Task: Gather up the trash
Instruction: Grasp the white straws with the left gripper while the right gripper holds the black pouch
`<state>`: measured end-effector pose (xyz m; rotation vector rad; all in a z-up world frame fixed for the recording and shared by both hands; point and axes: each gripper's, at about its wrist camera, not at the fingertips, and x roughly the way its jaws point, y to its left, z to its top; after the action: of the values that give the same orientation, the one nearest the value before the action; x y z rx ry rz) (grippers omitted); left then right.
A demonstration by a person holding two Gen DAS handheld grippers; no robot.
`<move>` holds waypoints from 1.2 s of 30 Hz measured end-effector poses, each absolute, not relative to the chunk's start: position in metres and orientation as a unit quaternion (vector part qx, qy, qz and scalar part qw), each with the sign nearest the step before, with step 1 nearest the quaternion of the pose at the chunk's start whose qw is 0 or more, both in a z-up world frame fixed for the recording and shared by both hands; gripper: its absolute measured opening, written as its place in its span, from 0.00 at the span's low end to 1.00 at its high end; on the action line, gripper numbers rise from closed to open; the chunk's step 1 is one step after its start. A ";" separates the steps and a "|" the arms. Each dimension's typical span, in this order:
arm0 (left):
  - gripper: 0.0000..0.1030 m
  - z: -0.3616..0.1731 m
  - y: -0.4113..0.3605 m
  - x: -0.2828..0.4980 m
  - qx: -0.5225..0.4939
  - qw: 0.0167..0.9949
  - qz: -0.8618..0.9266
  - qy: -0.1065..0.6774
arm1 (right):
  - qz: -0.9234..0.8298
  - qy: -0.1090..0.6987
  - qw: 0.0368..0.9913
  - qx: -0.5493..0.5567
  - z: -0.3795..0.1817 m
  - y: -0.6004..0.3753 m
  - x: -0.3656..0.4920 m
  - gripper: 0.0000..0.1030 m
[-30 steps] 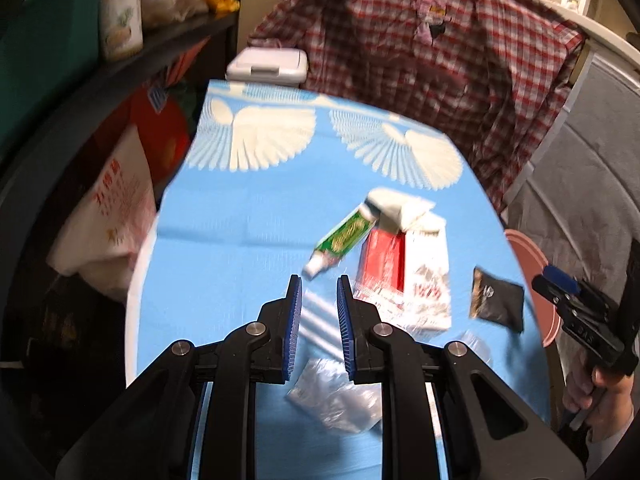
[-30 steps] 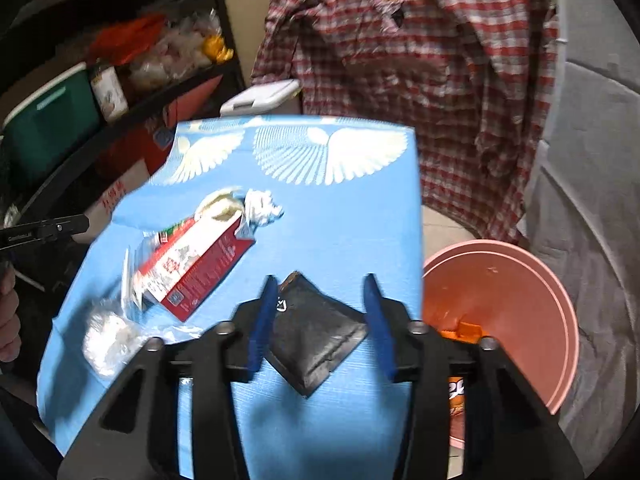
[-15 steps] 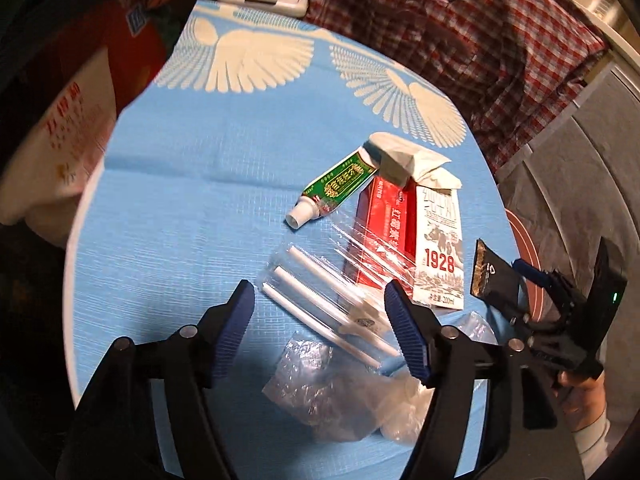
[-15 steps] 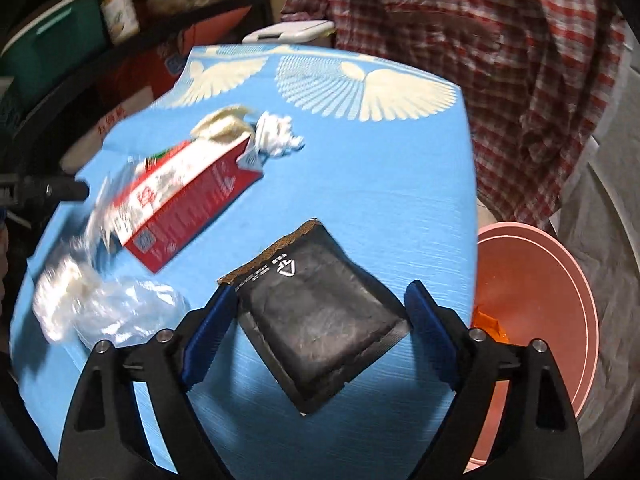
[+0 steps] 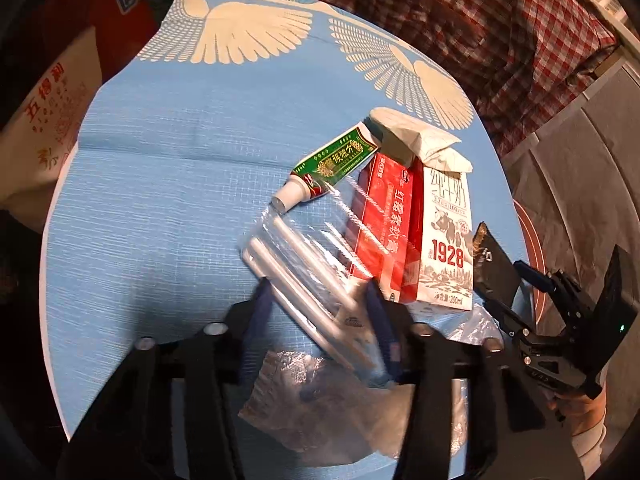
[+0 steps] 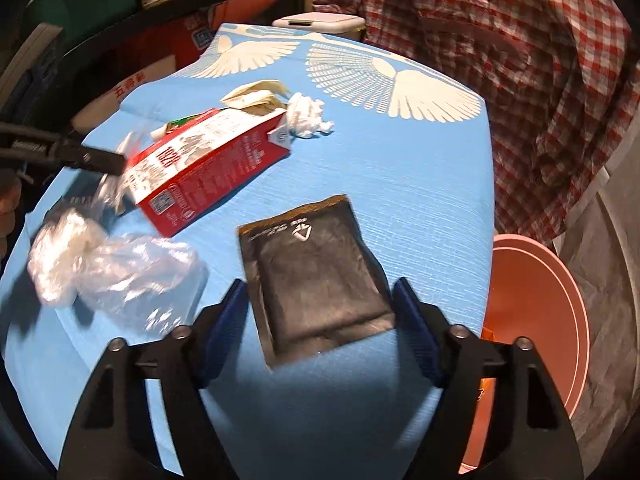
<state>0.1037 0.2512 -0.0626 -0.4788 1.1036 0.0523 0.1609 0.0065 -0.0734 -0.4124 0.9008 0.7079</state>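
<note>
- Since half a second ago both grippers have come lower and closer: left gripper (image 5: 316,300) now straddles the clear wrapper of white tubes (image 5: 304,272), right gripper (image 6: 318,316) straddles the black foil pouch (image 6: 316,272).
- Left wrist view: left jaws are parted about as wide as the wrapper, fingers blurred on either side of it; whether the pads touch it cannot be told.
- Crumpled clear plastic (image 5: 316,392) lies at 6 o'clock of the wrapper, under the gripper.
- Green ointment tube (image 5: 332,168) at 12 o'clock of the wrapper, cap just beside it.
- Red box (image 5: 386,220) and "1928" milk carton (image 5: 448,236) lie side by side at 2 o'clock, the wrapper overlapping the box.
- Right wrist view: right jaws are spread wide, a blue pad just beside each edge of the pouch, which lies flat on the blue tablecloth (image 6: 400,160); no firm grip visible.
- Pink bin (image 6: 540,320) stands at 3 o'clock, beyond the table edge.
</note>
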 end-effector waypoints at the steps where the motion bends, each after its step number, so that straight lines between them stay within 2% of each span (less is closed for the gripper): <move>1: 0.33 -0.061 0.252 0.103 -0.223 0.826 0.027 0.518 | 0.333 0.421 0.820 -0.196 -0.072 0.006 0.159 0.60; 2: 0.29 -0.060 0.253 0.103 -0.221 0.826 0.027 0.517 | 0.335 0.420 0.820 -0.198 -0.072 0.005 0.158 0.58; 4: 0.14 -0.059 0.253 0.102 -0.217 0.828 0.031 0.516 | 0.336 0.416 0.821 -0.202 -0.070 0.004 0.156 0.56; 7: 0.03 -0.057 0.252 0.101 -0.207 0.831 0.035 0.514 | 0.336 0.410 0.822 -0.207 -0.066 0.002 0.152 0.53; 22: 0.01 -0.011 0.242 0.086 -0.175 0.874 0.069 0.447 | 0.333 0.384 0.845 -0.167 -0.035 -0.020 0.140 0.50; 28: 0.01 -0.007 0.235 0.085 -0.165 0.875 0.077 0.449 | 0.331 0.379 0.850 -0.155 -0.027 -0.028 0.136 0.50; 29: 0.01 -0.010 0.236 0.086 -0.166 0.871 0.081 0.456 | 0.331 0.378 0.851 -0.154 -0.026 -0.029 0.135 0.50; 30: 0.06 -0.016 0.240 0.088 -0.168 0.864 0.089 0.467 | 0.331 0.377 0.851 -0.153 -0.025 -0.030 0.134 0.50; 31: 0.23 -0.022 0.243 0.089 -0.170 0.857 0.098 0.476 | 0.332 0.376 0.852 -0.152 -0.024 -0.030 0.134 0.50; 33: 0.49 -0.034 0.248 0.090 -0.169 0.849 0.115 0.487 | 0.333 0.374 0.852 -0.151 -0.022 -0.032 0.133 0.50; 36: 0.51 -0.047 0.250 0.094 -0.171 0.839 0.122 0.502 | 0.332 0.374 0.853 -0.149 -0.021 -0.033 0.133 0.50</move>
<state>0.0938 0.2503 -0.0469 -0.3622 1.0624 0.2570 0.1325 -0.0332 -0.0206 -0.3136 0.7869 0.6991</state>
